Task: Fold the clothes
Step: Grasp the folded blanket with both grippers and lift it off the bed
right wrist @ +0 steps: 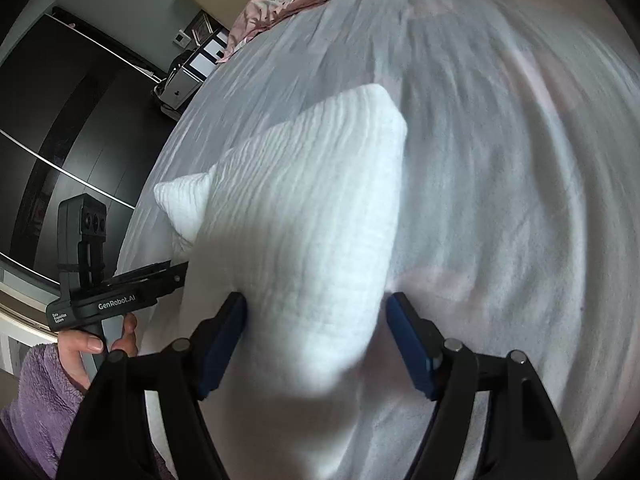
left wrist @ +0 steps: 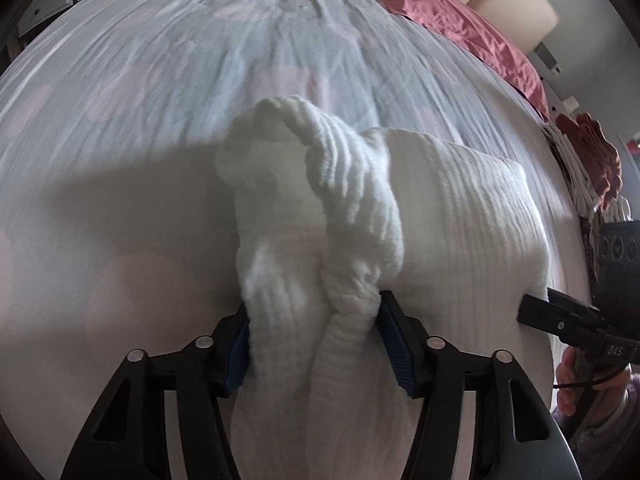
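The left gripper (left wrist: 314, 340) has its two blue-padded fingers (left wrist: 394, 344) clamped on a bunched, twisted fold of the one white ribbed cotton garment (left wrist: 452, 216), which lies on the pale grey-and-pink bedsheet (left wrist: 160, 80). The right gripper (right wrist: 316, 338) stands spread wide, one blue pad (right wrist: 224, 340) touching the cloth's edge, the other (right wrist: 412, 344) just apart, so it grips nothing. In the right wrist view the left gripper's body reads "GenRobot.AI" and "Data Acquisition System"; its handle is held by a hand (right wrist: 86, 350) in a purple fleece sleeve (right wrist: 40, 392). A crumpled pink quilt (left wrist: 460, 24) lies along the bed's far edge.
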Demonstrator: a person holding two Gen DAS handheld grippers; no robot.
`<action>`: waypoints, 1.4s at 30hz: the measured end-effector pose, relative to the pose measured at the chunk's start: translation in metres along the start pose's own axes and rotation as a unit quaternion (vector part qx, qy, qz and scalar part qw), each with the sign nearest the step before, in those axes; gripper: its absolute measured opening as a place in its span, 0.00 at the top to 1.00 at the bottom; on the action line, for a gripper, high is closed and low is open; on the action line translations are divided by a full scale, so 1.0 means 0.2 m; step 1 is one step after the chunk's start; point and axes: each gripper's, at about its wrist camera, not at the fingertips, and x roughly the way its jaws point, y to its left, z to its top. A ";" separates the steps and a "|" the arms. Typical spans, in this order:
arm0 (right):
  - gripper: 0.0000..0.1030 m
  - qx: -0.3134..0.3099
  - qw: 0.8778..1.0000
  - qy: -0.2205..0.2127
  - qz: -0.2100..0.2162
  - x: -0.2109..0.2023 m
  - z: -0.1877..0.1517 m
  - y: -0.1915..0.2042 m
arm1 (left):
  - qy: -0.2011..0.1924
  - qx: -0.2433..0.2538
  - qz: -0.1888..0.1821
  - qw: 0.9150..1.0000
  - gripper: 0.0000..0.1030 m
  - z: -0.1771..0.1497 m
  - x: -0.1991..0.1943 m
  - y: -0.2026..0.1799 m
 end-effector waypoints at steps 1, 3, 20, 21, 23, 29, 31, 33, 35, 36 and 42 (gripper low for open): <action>0.31 0.000 1.000 -0.002 0.002 0.00 0.00 0.00 | 0.001 0.006 -0.007 1.000 0.58 0.00 0.00 -0.02; 0.33 -0.001 1.000 -0.005 0.004 0.01 0.01 0.00 | 0.000 0.015 -0.018 1.000 0.69 0.00 0.01 -0.04; 0.76 -0.043 0.994 -0.095 -0.033 -0.31 -0.08 0.22 | -0.096 0.080 -0.067 0.990 0.83 -0.03 -0.29 -0.27; 0.76 -0.045 0.993 -0.105 -0.038 -0.36 -0.09 0.25 | -0.107 0.087 -0.069 0.988 0.83 -0.03 -0.33 -0.30; 0.76 -0.048 0.990 -0.125 -0.049 -0.48 -0.12 0.31 | -0.127 0.101 -0.081 0.983 0.83 -0.02 -0.40 -0.37; 0.77 -0.039 0.973 -0.210 -0.081 -0.93 -0.21 0.42 | -0.176 0.174 -0.112 0.962 0.83 0.06 -0.63 -0.75; 0.77 -0.025 0.966 -0.235 -0.103 -1.10 -0.23 0.40 | -0.188 0.206 -0.121 0.953 0.83 0.10 -0.70 -0.90; 0.77 -0.010 0.958 -0.259 -0.125 -1.27 -0.25 0.39 | -0.194 0.237 -0.132 0.943 0.83 0.14 -0.76 -1.07; 0.77 0.005 0.948 -0.282 -0.147 -1.44 -0.26 0.37 | -0.197 0.270 -0.143 0.932 0.83 0.17 -0.80 -1.28; 0.77 0.013 0.942 -0.294 -0.158 -1.53 -0.27 0.36 | -0.197 0.287 -0.148 0.926 0.83 0.19 -0.81 -1.39; 0.77 0.077 0.914 -0.346 -0.197 -1.97 -0.30 0.18 | -0.193 0.370 -0.176 0.891 0.83 0.28 -0.83 -2.08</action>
